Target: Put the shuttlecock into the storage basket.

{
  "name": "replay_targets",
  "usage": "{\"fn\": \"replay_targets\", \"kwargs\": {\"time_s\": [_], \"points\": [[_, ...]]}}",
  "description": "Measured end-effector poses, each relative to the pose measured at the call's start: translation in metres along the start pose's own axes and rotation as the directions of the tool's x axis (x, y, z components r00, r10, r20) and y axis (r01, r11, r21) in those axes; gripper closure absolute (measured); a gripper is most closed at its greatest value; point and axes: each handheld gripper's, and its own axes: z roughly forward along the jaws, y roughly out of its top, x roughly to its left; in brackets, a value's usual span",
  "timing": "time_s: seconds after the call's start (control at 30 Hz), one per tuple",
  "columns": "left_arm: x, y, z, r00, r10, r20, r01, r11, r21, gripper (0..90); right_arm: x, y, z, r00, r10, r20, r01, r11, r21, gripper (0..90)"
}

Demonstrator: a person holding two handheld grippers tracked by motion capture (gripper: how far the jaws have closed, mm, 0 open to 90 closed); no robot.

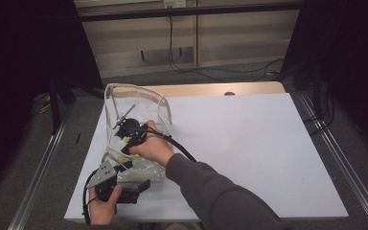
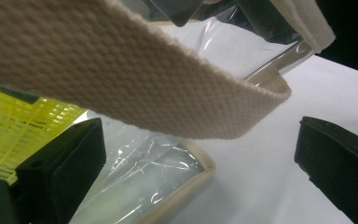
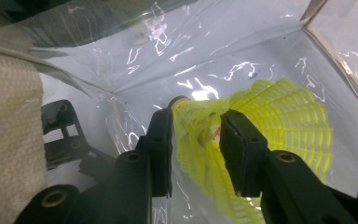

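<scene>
Shuttlecocks of yellow plastic mesh [image 3: 261, 126] lay inside the clear plastic tote bag with cream webbing trim [image 1: 139, 103], at the near left of the white table [image 1: 249, 143]. You had your right gripper [image 3: 196, 135] reaching down into the bag, its jaws partly parted with a shuttlecock between them; whether the pads pressed it, I could not tell. Your left gripper [image 2: 200, 163] stood wide open at the bag's near corner under the cream strap [image 2: 135, 79], gripping nothing. To finish well, you needed to part the jaws fully before lifting, withdraw straight up, and avoid snagging the film or strap.
</scene>
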Motion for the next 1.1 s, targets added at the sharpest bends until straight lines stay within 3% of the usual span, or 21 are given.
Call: {"fn": "replay_targets", "kwargs": {"time_s": [1.1], "points": [[-0.001, 0.000, 0.001, 0.9999, -0.006, -0.009, 0.006, 0.9999, -0.009, 1.8, -0.003, -0.002, -0.010, 0.9988, 0.047, 0.013, -0.048, 0.999, 0.020, 53.7]]}}
